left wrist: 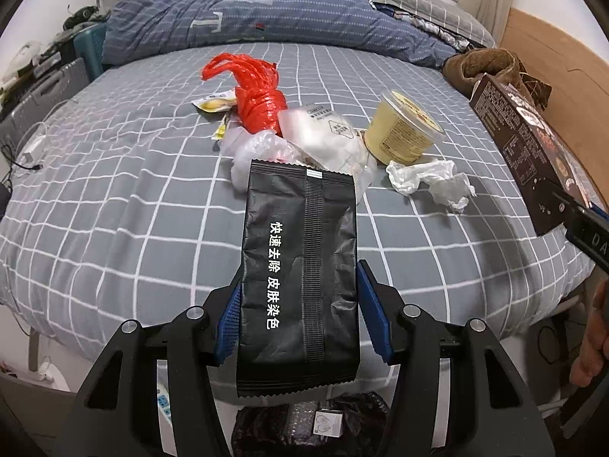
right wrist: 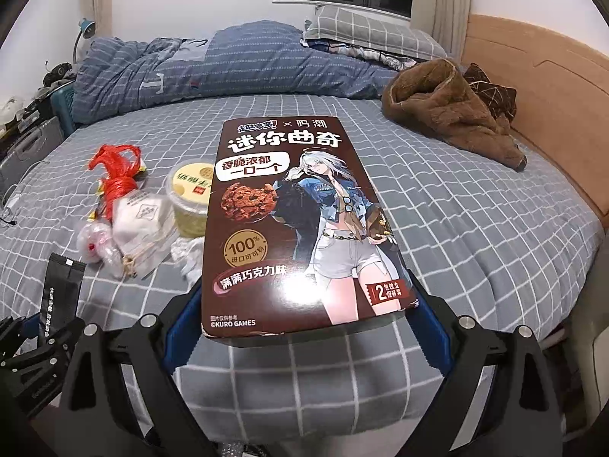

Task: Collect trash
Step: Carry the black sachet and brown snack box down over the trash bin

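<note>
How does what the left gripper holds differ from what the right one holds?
The left gripper holds a black sachet, soft, creased foil with white text; the right gripper holds a cookie box, rigid brown card with colourful printed art. The box is wider. Both are clamped by their side edges above the bed.

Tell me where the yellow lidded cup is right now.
The yellow cup lies tipped on the checked bedsheet, right of the red plastic bag and just behind the crumpled white tissue in the left wrist view.
</note>
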